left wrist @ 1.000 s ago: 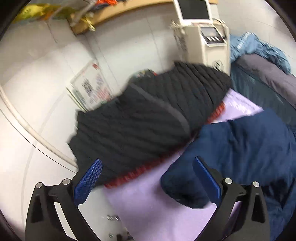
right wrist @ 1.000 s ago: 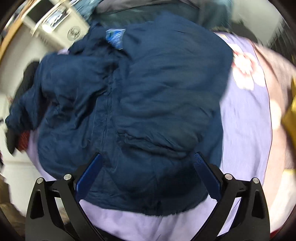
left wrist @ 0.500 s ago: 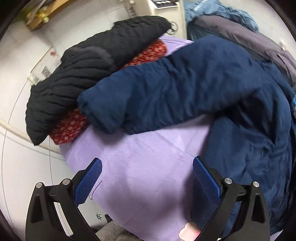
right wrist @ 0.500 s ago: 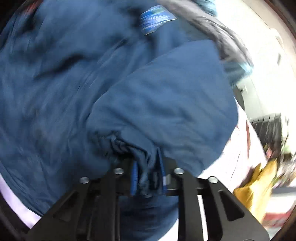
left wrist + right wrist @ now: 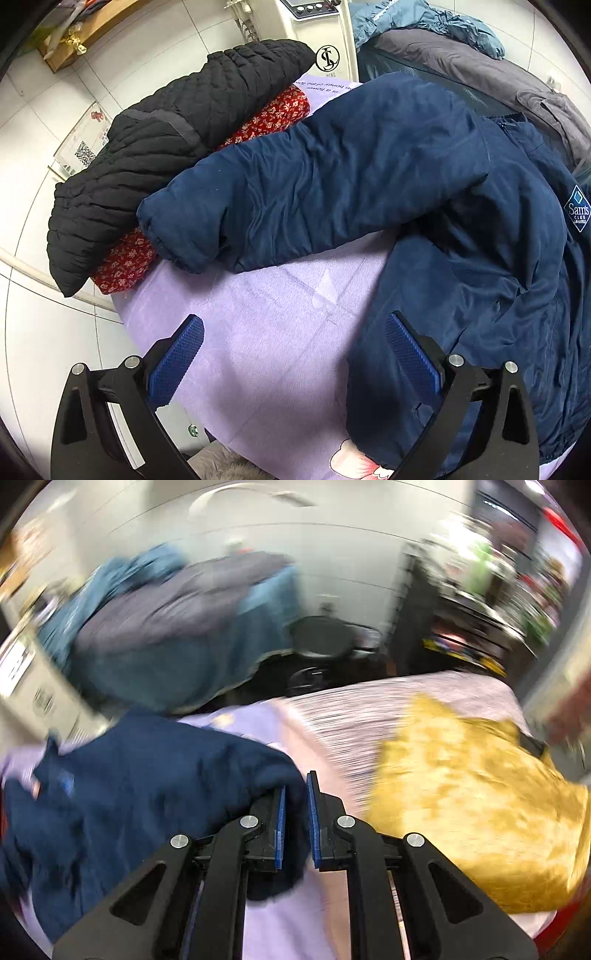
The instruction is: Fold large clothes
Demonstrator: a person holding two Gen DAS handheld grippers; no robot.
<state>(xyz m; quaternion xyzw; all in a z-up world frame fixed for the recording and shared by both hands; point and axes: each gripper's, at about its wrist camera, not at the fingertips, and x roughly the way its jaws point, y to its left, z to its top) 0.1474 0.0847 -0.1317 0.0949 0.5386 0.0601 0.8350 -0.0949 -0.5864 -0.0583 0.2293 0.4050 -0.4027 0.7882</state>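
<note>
A large navy blue padded jacket lies on a lilac sheet, one sleeve stretched out to the left. My left gripper is open and empty, just above the sheet; its right finger is by the jacket's lower edge. In the right wrist view my right gripper is shut on a fold of the navy jacket and holds it lifted above the sheet. That view is blurred.
A black quilted jacket lies on a red floral cloth at the sheet's left edge. Grey and light blue clothes are heaped behind. A white machine stands at the back. A yellow cloth lies to the right.
My right gripper shut on the jacket's fold and swung up and right with it. My left gripper drew back from the black jacket towards the sheet, staying open.
</note>
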